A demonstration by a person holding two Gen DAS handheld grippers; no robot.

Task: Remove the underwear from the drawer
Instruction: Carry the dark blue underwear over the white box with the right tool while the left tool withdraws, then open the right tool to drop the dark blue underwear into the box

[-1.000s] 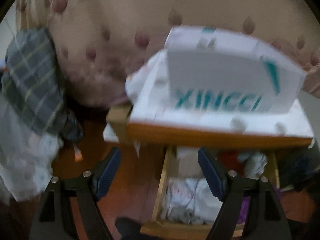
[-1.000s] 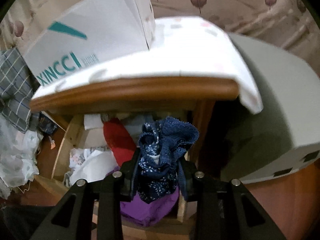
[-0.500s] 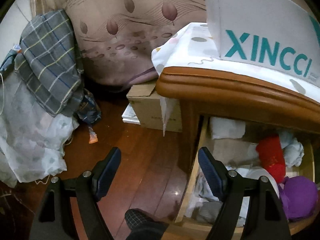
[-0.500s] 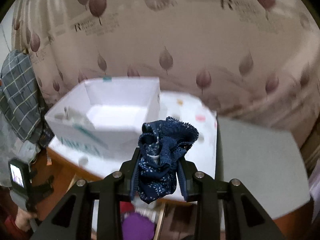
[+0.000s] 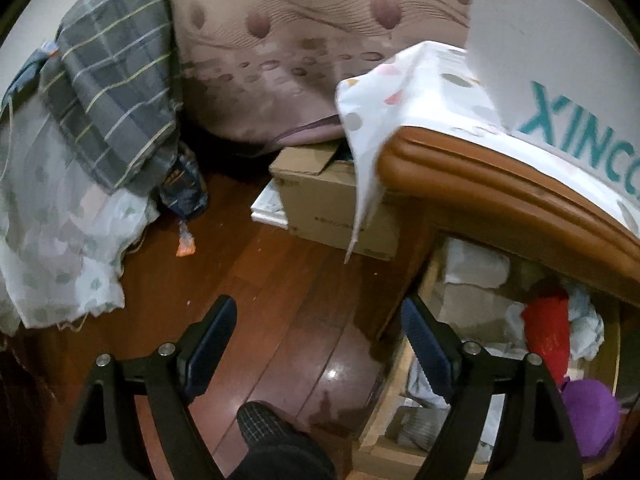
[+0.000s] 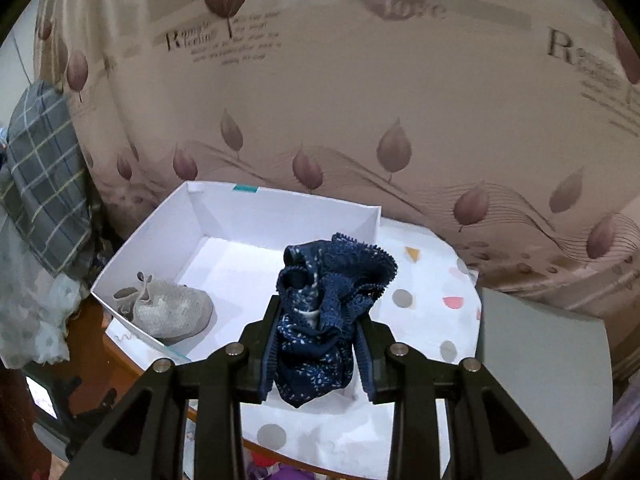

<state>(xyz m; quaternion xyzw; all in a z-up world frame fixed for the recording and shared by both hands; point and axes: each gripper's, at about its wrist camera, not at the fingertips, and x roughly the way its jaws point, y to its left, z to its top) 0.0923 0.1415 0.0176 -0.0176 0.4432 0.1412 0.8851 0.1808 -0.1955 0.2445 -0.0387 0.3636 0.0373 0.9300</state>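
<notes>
My right gripper is shut on dark blue lace underwear and holds it above the open white box on the nightstand top. A grey bundled garment lies in the box's near left corner. My left gripper is open and empty, low over the wooden floor to the left of the open drawer. The drawer holds a red item, a purple item and white and pale blue clothes.
The nightstand's wooden edge carries a dotted white cloth and the XINCCI box. A cardboard box stands on the floor beside it. A plaid cloth hangs at left. A grey flat surface is at right. My foot shows below.
My right gripper lifted the blue underwear from the drawer up over the nightstand and now holds it above the white box. My left gripper swung left, away from the drawer.
</notes>
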